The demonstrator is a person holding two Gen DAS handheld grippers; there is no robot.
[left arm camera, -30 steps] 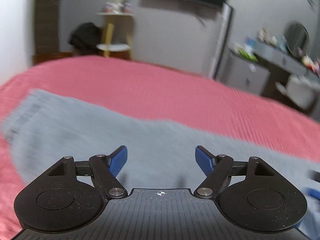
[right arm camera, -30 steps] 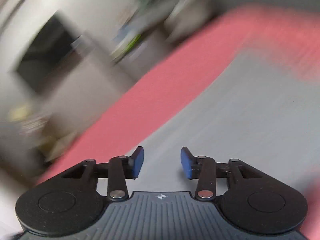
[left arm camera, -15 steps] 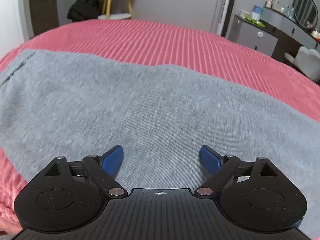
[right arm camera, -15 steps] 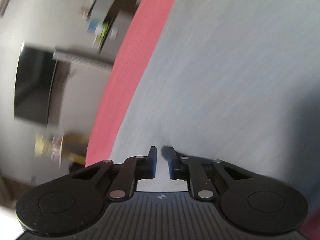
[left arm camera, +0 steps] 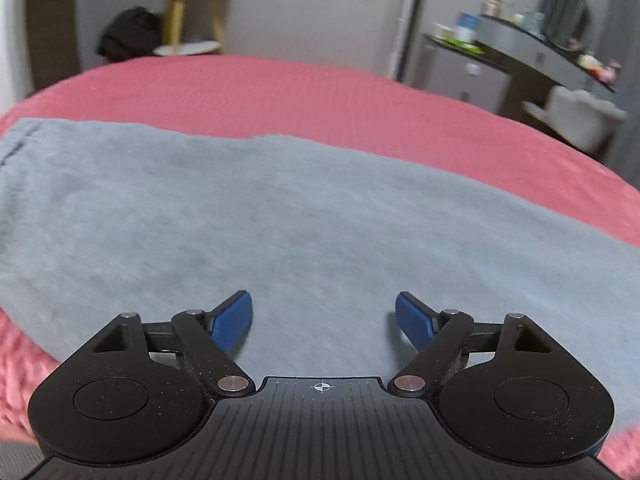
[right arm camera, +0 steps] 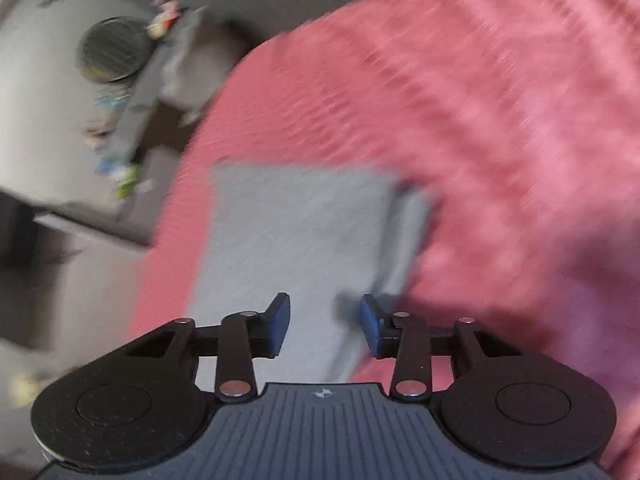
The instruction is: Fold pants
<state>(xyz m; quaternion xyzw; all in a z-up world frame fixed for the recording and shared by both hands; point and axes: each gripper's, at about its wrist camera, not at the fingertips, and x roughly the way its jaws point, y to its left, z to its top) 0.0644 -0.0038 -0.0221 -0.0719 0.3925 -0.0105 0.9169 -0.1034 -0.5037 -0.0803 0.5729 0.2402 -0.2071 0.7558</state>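
Grey sweatpants [left arm camera: 280,208] lie flat across a pink bedspread [left arm camera: 320,92], waistband at the far left. My left gripper [left arm camera: 323,304] hovers over the middle of the cloth. Its jaws stand wide and are closing slightly, with nothing pinched between them. In the blurred right wrist view, the stacked leg ends of the pants [right arm camera: 296,220] lie on the bedspread [right arm camera: 500,120]. My right gripper [right arm camera: 324,304] is just above the cloth near its right edge. Its jaws are opening, and no fabric is pressed between the blue pads.
Beyond the bed's far edge stand a grey dresser with a round mirror [left arm camera: 560,12], a white chair [left arm camera: 576,116], a yellow stool [left arm camera: 188,16] and a dark bag [left arm camera: 128,34]. The dresser [right arm camera: 132,112] also shows at the left in the right wrist view.
The right jaws were nearly shut half a second ago and now stand apart; that gripper has swung fast along the pants to the leg ends. The left view dipped, then tilted back up.
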